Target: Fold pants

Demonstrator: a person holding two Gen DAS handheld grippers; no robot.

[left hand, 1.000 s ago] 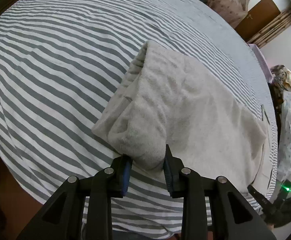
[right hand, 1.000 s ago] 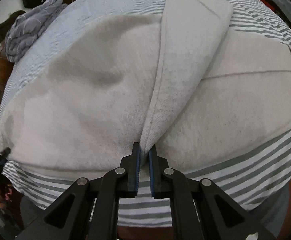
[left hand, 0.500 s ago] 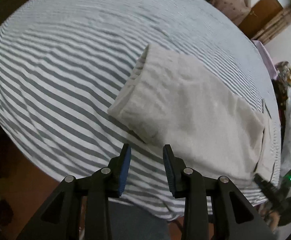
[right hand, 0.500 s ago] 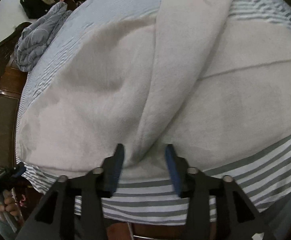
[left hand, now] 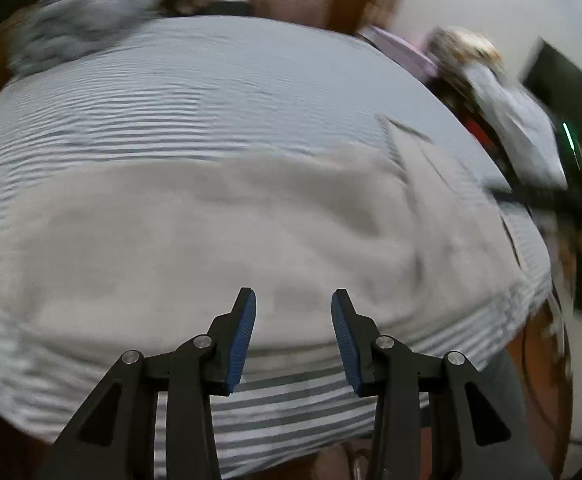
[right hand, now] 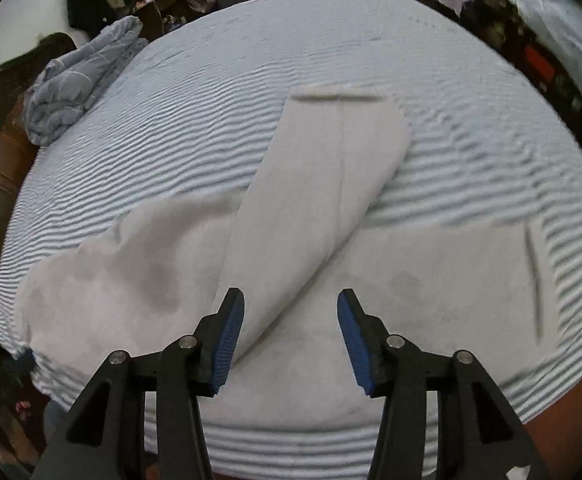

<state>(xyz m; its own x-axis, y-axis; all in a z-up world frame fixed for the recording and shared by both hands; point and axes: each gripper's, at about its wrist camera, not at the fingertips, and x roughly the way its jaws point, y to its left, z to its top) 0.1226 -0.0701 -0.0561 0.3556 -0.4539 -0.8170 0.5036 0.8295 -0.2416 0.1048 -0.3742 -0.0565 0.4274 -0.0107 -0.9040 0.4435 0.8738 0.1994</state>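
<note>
Pale grey pants [right hand: 431, 276] flat on striped bed [right hand: 219, 112], one leg [right hand: 323, 184] folded diagonally across; further folds judged outstanding. Left gripper [left hand: 293, 332] and right gripper [right hand: 291, 336] both wide apart, holding nothing

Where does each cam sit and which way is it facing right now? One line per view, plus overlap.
Left wrist: on the left gripper, looking forward and down over the pale pants on the striped bed; shows its own open fingers; blurred.
Right wrist: on the right gripper, looking down at the pants, one leg folded diagonally across; open fingers show.
Shared: pants, bed, the grey bundle at far left.
</note>
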